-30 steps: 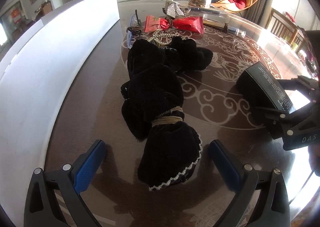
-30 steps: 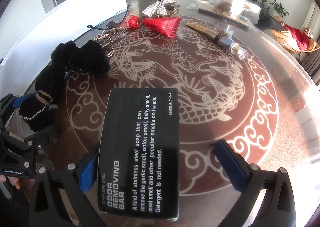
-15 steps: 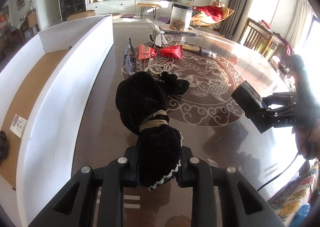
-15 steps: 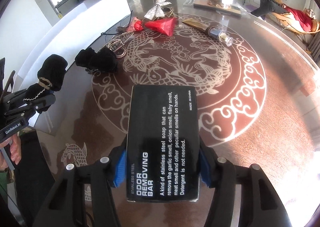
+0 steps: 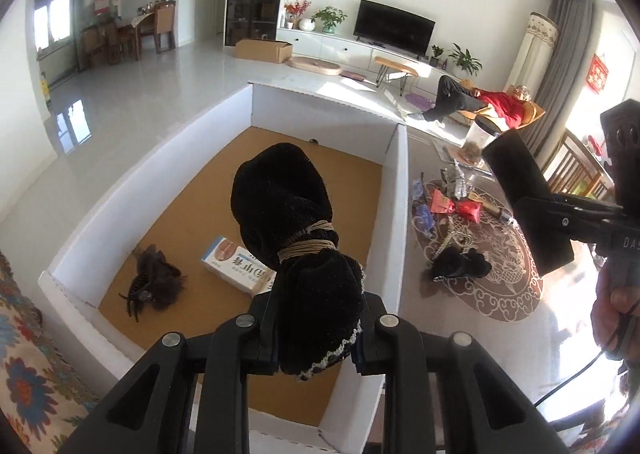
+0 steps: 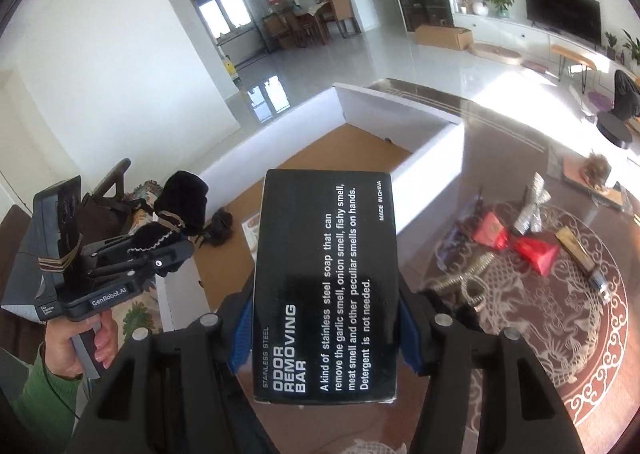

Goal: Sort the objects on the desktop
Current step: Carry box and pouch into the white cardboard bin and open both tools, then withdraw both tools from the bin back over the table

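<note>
Over the white box (image 5: pixel 394 189), whose low walls and open cardboard floor make it the likely drop spot, both hands carry loads. The right tongs (image 6: pixel 326 338) pinch the black soap carton (image 6: pixel 326 286) by its long sides, printed face up; its underside is hidden. The left tongs (image 5: pixel 316 338) are pressed onto the tied black velvet pouch (image 5: pixel 298 250), whose contents can't be seen. More clutter waits on the surface (image 5: pixel 472 318), too small to identify.

A home living room: wall television (image 5: pixel 394 26), potted plants (image 5: pixel 329 18), dining table (image 6: pixel 320 15), glossy tiled floor (image 5: pixel 160 81)
</note>
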Tool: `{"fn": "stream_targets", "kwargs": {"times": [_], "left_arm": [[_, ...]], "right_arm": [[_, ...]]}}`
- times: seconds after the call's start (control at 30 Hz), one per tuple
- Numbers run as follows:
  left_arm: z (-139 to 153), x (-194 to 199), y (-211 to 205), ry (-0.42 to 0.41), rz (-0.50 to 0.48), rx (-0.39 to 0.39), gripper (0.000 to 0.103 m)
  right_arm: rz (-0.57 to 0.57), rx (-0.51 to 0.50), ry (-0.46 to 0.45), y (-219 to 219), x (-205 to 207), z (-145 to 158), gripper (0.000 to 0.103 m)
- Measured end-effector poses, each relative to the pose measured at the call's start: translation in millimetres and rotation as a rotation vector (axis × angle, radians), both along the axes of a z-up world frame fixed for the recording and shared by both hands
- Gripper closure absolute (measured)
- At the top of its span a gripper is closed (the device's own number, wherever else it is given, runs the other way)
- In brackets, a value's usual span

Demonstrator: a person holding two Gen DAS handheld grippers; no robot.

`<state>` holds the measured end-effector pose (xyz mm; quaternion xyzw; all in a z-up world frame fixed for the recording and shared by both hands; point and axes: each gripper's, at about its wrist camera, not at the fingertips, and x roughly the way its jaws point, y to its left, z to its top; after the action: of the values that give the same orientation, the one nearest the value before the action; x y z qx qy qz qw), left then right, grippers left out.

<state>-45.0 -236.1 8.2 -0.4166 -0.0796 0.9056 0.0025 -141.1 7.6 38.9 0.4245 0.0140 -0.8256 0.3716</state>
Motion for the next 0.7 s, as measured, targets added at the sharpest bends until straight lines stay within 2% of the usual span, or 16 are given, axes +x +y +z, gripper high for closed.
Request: {"fn": "stream_targets", "kwargs": {"times": [0.13,0.23,0.33,0.37,0.43,0.47,0.5,0.57,0.7], "left_arm": [[-35,-6,-27,-0.089,0.054,0.009,0.078],[-56,-7,-32,-0.135,0.06,0.014,0.078],[-73,-11,-30,-0.191,0.059,0.007,0.065],[-76,-12,-26,-0.194,0.056,-0.018,0.062],[-78,-13,-19,-0.193,0.049,-0.082,0.047],[-76,-12,-15,-0.183,0.056,-0.112,0.03],[-73,-9,-12,-0.16,0.068,-0.135,0.021],[-65,-3,-7,-0.114,0.075,-0.149,0.021],[-48,7,10,-0.05,0.045,-0.094,0.021]], "right_arm": [[0.081,0.05,0.08,-100,-20,-4,0.044],[0.117,0.139,0.118,-156,-37,-33,0.044],[0.113,0.203,0.071,-185,-55,-72,0.043],[0.114,0.217,0.029,-191,-63,-86,0.039],[0.093,0.232,-0.01,-191,-70,-102,0.032],[0.076,0.227,0.003,-187,-70,-102,0.03],[0.067,0.212,0.02,-181,-67,-100,0.028],[0.061,0.174,0.055,-165,-60,-90,0.015],[0.042,0.137,0.151,-118,-33,-63,0.008]]}}
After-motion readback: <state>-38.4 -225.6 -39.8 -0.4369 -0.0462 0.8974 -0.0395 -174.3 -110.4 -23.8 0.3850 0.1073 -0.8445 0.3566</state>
